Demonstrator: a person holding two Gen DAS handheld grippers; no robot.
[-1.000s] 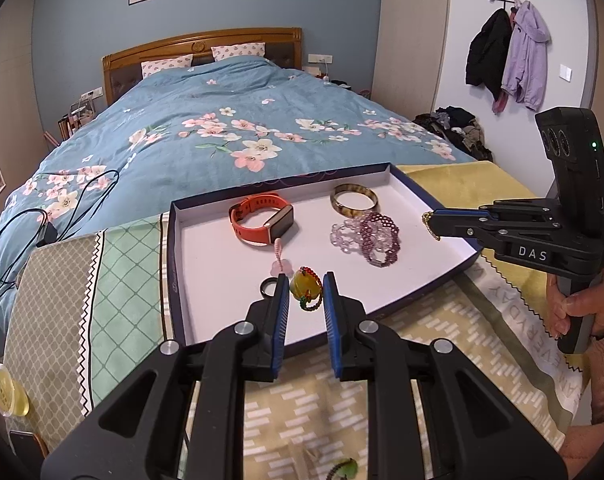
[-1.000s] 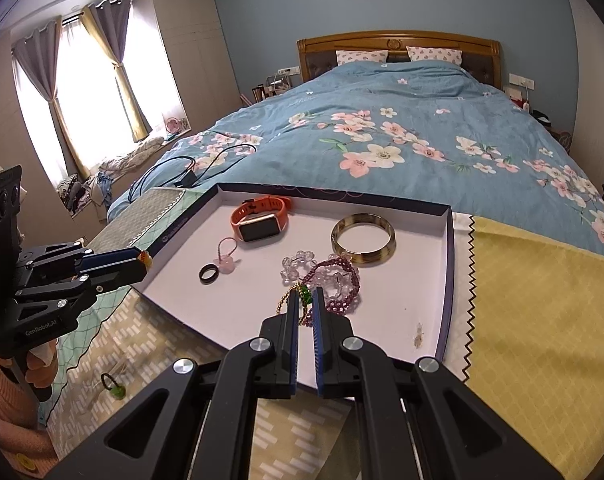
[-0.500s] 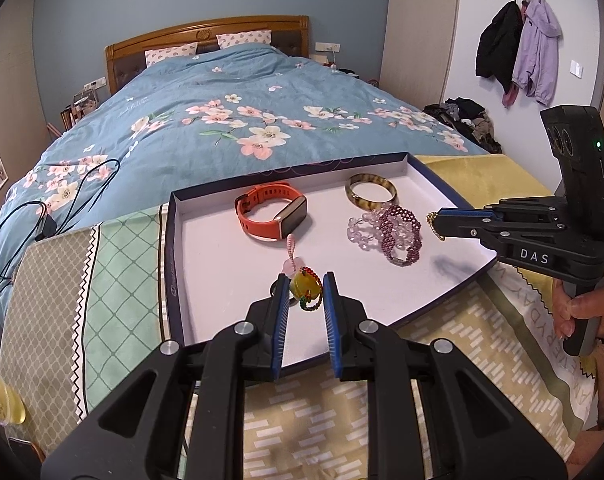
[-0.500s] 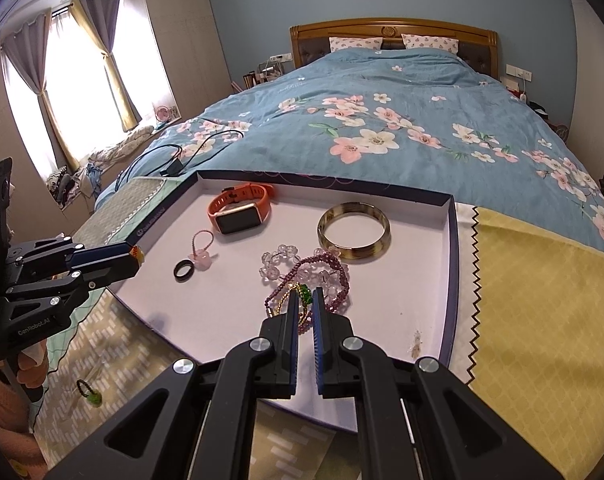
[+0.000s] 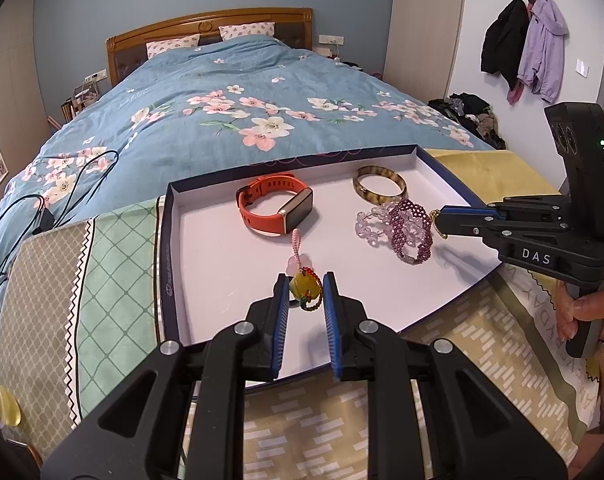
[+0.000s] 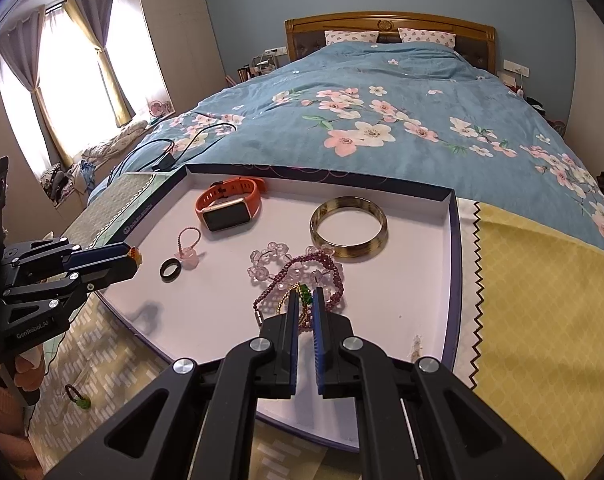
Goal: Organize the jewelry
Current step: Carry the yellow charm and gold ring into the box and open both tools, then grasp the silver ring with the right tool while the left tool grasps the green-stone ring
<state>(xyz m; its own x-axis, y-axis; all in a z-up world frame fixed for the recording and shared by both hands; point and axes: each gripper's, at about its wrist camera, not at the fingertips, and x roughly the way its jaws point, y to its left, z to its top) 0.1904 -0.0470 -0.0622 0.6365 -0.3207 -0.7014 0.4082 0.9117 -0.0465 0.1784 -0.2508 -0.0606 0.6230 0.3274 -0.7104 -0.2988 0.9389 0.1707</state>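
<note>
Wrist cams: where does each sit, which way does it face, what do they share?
Left wrist: on left gripper, angled down over the tray toward the headboard; right gripper and hand at right.
Right wrist: on right gripper, same heading; left gripper at left.
Shared: tray, watch, bangle, bead bracelets, bed.

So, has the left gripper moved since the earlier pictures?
Yes. The left gripper, holding the yellow pendant, has advanced over the tray: the pink charm now sits just beyond its fingertips.
</note>
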